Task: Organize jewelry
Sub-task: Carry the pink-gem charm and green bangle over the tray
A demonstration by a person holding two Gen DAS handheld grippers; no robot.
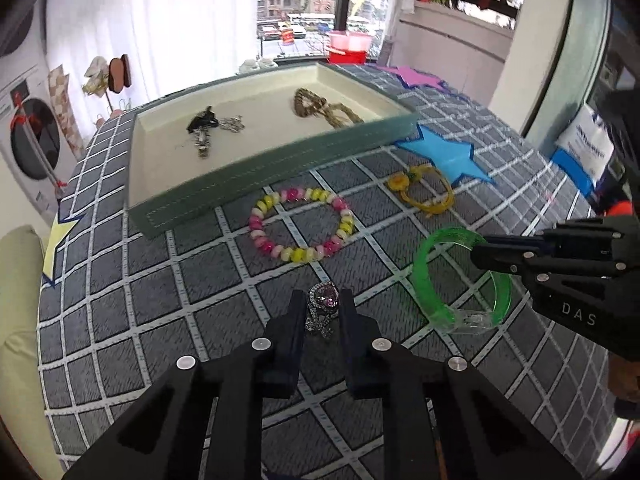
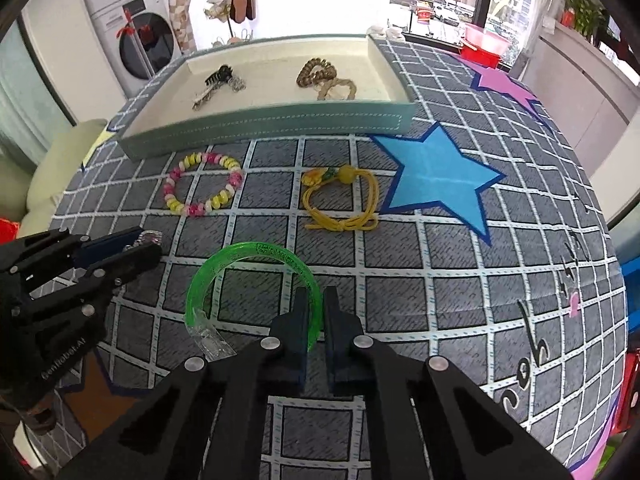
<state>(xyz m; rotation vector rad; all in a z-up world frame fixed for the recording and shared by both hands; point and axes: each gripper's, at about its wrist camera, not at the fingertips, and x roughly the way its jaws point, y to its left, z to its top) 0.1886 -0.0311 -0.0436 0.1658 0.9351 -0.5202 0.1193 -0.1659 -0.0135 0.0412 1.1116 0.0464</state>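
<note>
1. Left wrist view: tray (image 1: 224,196) at upper left on the grid-patterned bench (image 1: 120,300), holding a dark clip (image 1: 202,122) with a silver chain and, further right, a brown coil (image 1: 310,104).
2. Just in front of the tray, a pink-and-yellow bead bracelet (image 1: 301,220), lying flat.
3. Below it, left gripper (image 1: 322,304) narrowed onto a pink-stone ring (image 1: 324,298), pads pressing its sides.
4. To the right, a yellow cord bracelet (image 1: 426,192) beside a blue star (image 1: 448,156).
5. Far right, green bangle (image 1: 460,280) with the right gripper's black fingers reaching in over its rim.
6. Right wrist view: at left edge, left gripper (image 2: 146,246) clamped on the ring (image 2: 150,236), barely visible.
7. At centre, right gripper (image 2: 314,304) nearly closed, pinching the green bangle's (image 2: 256,252) right rim; bangle tilted on the bench (image 2: 440,300), clear clasp at lower left.
8. Beyond, bead bracelet (image 2: 202,184), cord bracelet (image 2: 340,200), star (image 2: 440,176), left to right, tray (image 2: 264,128) behind.
</note>
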